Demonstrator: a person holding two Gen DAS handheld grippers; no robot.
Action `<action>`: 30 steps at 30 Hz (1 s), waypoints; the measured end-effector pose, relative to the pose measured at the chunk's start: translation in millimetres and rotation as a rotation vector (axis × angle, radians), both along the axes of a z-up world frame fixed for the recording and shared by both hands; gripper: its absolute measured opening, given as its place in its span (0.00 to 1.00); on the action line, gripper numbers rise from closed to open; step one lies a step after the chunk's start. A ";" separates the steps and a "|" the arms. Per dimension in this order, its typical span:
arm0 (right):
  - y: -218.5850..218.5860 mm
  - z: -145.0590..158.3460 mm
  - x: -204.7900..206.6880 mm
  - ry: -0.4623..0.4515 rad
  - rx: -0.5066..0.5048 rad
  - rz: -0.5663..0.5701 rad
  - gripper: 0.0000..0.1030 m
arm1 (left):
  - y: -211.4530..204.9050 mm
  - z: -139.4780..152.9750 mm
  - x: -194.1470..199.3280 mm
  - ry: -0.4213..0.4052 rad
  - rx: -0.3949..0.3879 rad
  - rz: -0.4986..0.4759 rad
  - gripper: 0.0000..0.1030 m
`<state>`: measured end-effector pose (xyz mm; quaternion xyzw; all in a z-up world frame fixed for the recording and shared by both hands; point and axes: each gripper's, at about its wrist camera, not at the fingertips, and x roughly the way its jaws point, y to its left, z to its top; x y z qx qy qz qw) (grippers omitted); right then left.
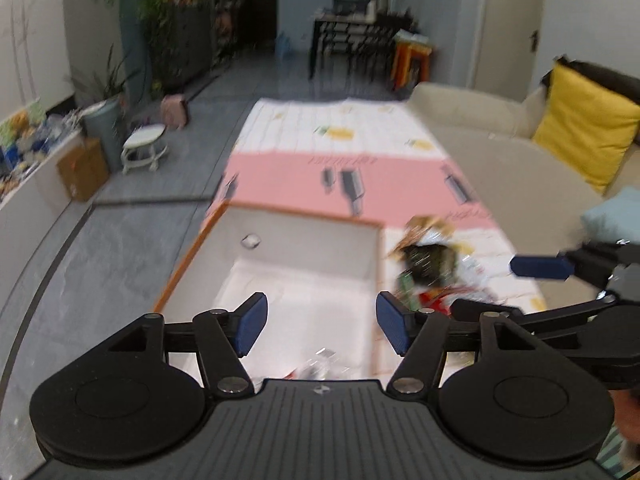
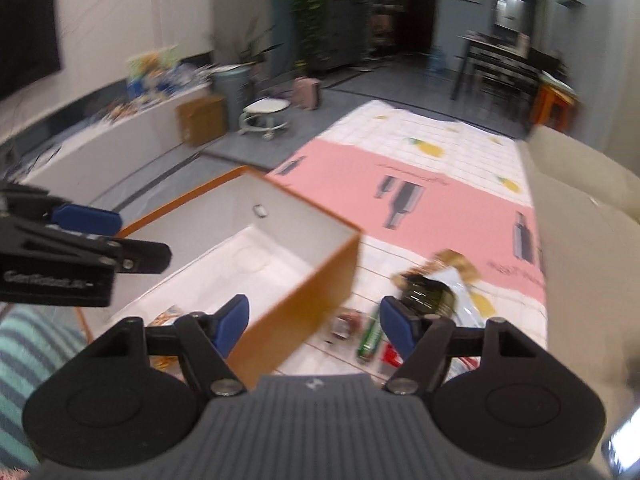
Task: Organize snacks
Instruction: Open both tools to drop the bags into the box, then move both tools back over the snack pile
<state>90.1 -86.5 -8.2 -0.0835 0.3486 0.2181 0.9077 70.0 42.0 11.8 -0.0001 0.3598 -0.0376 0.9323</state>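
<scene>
An orange box (image 1: pixel 304 240) with a white inside stands on the patterned cloth. My left gripper (image 1: pixel 320 320) hangs open above its floor, nothing between the blue pads. A few wrapped snacks (image 1: pixel 320 364) lie at the box's near end. To the right of the box lies a loose pile of snack packets (image 1: pixel 428 264), dark and gold ones on top. My right gripper (image 2: pixel 314 324) is open above the box's right wall (image 2: pixel 312 300) and the pile (image 2: pixel 428 296), holding nothing. A green stick pack (image 2: pixel 370 338) lies by the box. Each gripper shows in the other's view: right gripper (image 1: pixel 508 288), left gripper (image 2: pixel 120 238).
A pink and white cloth (image 1: pixel 340 168) covers the low table. A beige sofa (image 1: pixel 500 152) with a yellow cushion (image 1: pixel 584 120) runs along the right. On the grey floor to the left stand a white stool (image 1: pixel 144 148) and a cardboard box (image 1: pixel 82 168).
</scene>
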 end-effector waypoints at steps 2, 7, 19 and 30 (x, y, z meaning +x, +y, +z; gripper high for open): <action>-16.2 0.5 -4.7 0.003 0.014 -0.050 0.69 | -15.0 1.4 -1.5 -0.021 -0.011 -0.033 0.76; -58.8 -10.9 -15.6 0.040 0.022 -0.162 0.70 | -46.8 -11.3 0.4 0.022 -0.075 -0.130 0.79; -121.9 -84.3 -26.1 0.244 -0.019 -0.355 0.69 | -107.0 -82.9 5.5 0.170 -0.007 -0.316 0.79; -136.3 -130.4 -14.6 0.390 -0.005 -0.382 0.45 | -119.3 -128.7 10.6 0.258 0.026 -0.414 0.79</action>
